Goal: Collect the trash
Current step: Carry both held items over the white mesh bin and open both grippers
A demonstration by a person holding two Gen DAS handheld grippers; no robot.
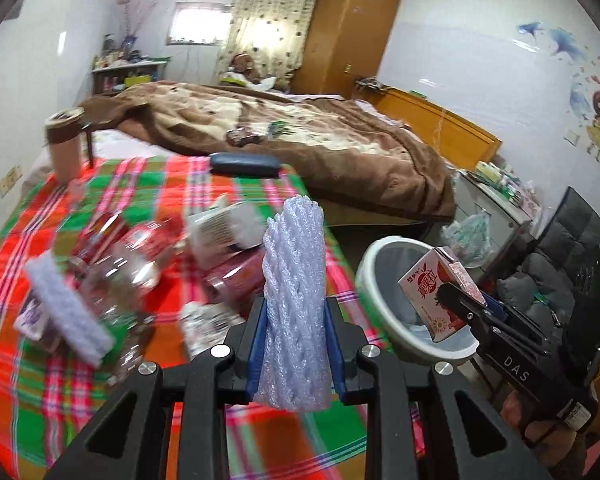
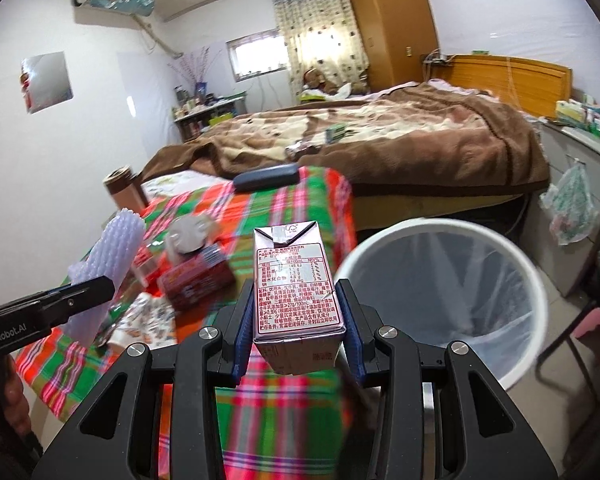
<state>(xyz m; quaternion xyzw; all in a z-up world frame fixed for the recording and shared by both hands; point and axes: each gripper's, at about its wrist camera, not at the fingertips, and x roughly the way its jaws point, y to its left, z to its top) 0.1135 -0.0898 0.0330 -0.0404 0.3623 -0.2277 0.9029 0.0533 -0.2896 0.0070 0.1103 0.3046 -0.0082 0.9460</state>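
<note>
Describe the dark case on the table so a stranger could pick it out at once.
Start at the table with the red, green and pink plaid cloth, which stands against the bed with the brown blanket. At the cloth's far edge, next to the blanket, lies a dark blue oblong case. It lies flat and plain, apart from the jumble of bottles and cartons nearer the tongs, and far lower than the brown tumbler at the corner.

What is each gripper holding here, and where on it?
Left gripper: white foam net sleeve, pinched near its lower end. Right gripper: small pink drink carton, clamped across its lower side walls.
</note>
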